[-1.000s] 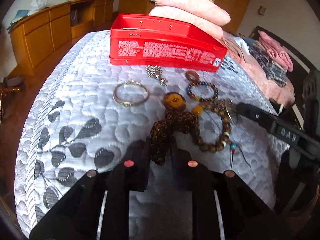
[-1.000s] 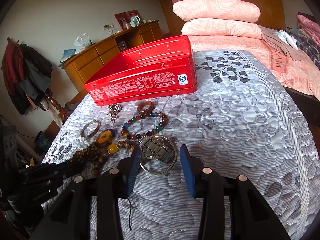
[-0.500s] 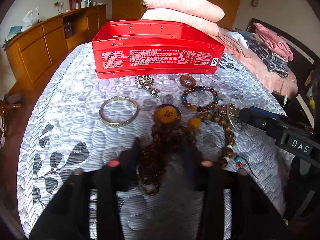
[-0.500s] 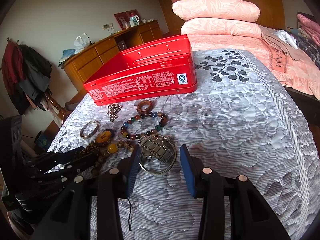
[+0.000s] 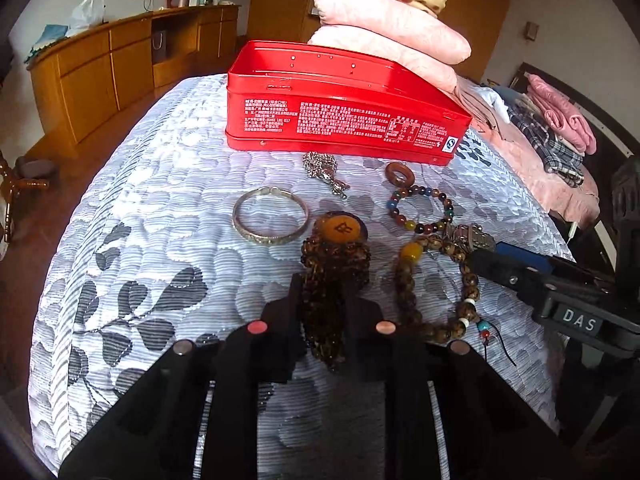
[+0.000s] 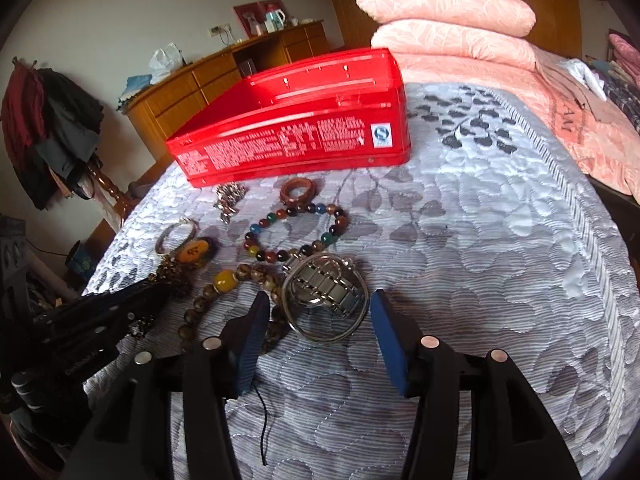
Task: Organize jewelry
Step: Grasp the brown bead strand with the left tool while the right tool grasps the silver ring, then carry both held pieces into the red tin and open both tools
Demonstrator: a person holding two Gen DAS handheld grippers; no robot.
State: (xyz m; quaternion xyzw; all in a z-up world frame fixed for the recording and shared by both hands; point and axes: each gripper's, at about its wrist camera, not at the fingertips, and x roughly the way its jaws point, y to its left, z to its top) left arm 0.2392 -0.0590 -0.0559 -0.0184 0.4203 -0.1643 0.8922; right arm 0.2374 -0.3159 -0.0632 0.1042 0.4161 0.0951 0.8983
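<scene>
"DAS" on the right claw (image 5: 490, 258); small unreadable print on the red tin (image 5: 344, 120).

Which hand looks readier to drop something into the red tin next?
Left. The left tool is already shut on the dark bead strand, ready to carry to the red tin. The right tool, jaws just widened, only straddles the metal bracelet without gripping.

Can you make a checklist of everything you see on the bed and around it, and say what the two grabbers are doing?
Surface: grey leaf-quilted bedspread.
Job's things: open red tin; silver bangle; silver chain; brown ring; colourful bead bracelet; brown prayer beads; metal bracelets.
Clutter: nothing seen.
Grippers: left gripper shut on dark bead string; right gripper open around metal bracelets, jaws just widened.
Cables: nothing seen.
Surroundings: pink pillows, wooden sideboard.
</scene>
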